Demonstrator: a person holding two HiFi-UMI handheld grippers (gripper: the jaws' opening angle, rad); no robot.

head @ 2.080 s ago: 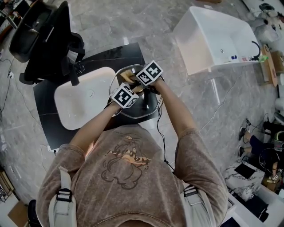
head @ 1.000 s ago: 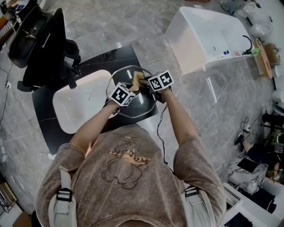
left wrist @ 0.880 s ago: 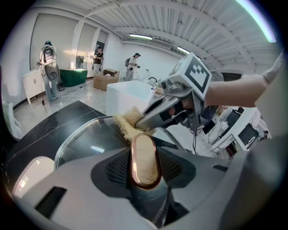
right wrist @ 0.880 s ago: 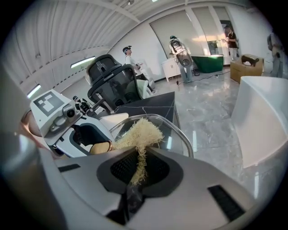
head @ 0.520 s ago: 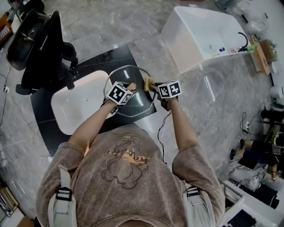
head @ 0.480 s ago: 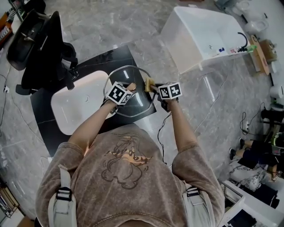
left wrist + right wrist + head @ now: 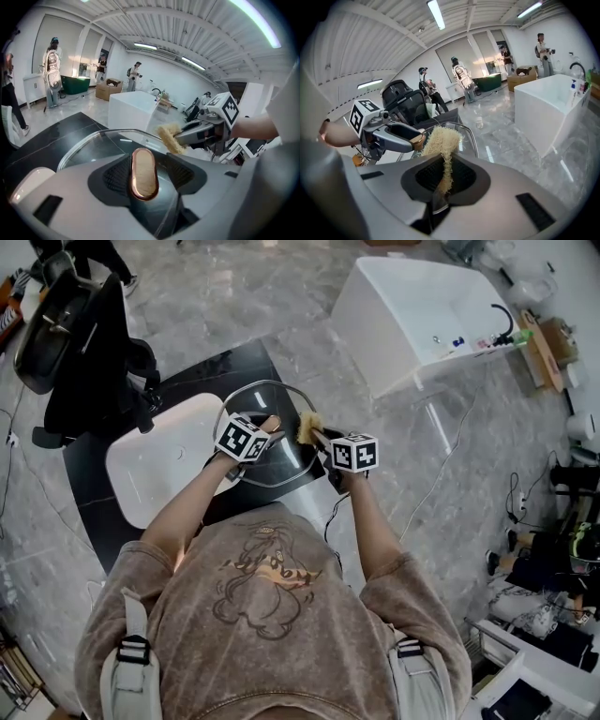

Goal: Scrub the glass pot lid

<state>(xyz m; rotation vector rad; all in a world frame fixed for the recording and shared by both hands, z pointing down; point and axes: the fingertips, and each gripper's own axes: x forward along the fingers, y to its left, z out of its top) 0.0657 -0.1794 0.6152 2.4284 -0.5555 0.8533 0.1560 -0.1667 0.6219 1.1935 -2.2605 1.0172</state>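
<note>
2 hand-held grippers over 1 round glass pot lid with a thin metal rim (image 7: 272, 404). The lid sits over a black polished stone slab (image 7: 216, 367).

Materials:
- Lid pane clear and smooth, with light streaks on it. Its oblong copper-coloured knob (image 7: 143, 173) is glossy with rounded ends.
- Pale yellow fibrous scrub pad (image 7: 440, 140): coarse, stringy, frayed at the top.
- Grippers are matt grey plastic with dark meshed pads.

Grippers:
- Left gripper (image 7: 262, 435): jaws have just been opening. The knob stands between them, with a dark gap on either side, so the grip is released.
- Right gripper (image 7: 321, 439): clenched on the scrub pad, which it holds over the lid's edge on the side away from the basin.

Views:
- Only the left gripper view shows the gaps beside the knob.
- Only the right gripper view shows the pad pinched thin between the jaws and fanning out above them.
- Only the head view shows the layout. A white rounded basin (image 7: 159, 460) is set into the slab just beside the lid. A black office chair (image 7: 75, 334) is beyond that basin. A large white rectangular tub (image 7: 412, 315) stands well apart from the lid on the other side.

Room: grey marbled floor (image 7: 309, 296), a ribbed white ceiling with strip lights (image 7: 436, 14), and several people standing (image 7: 50, 70) far beyond the lid.
</note>
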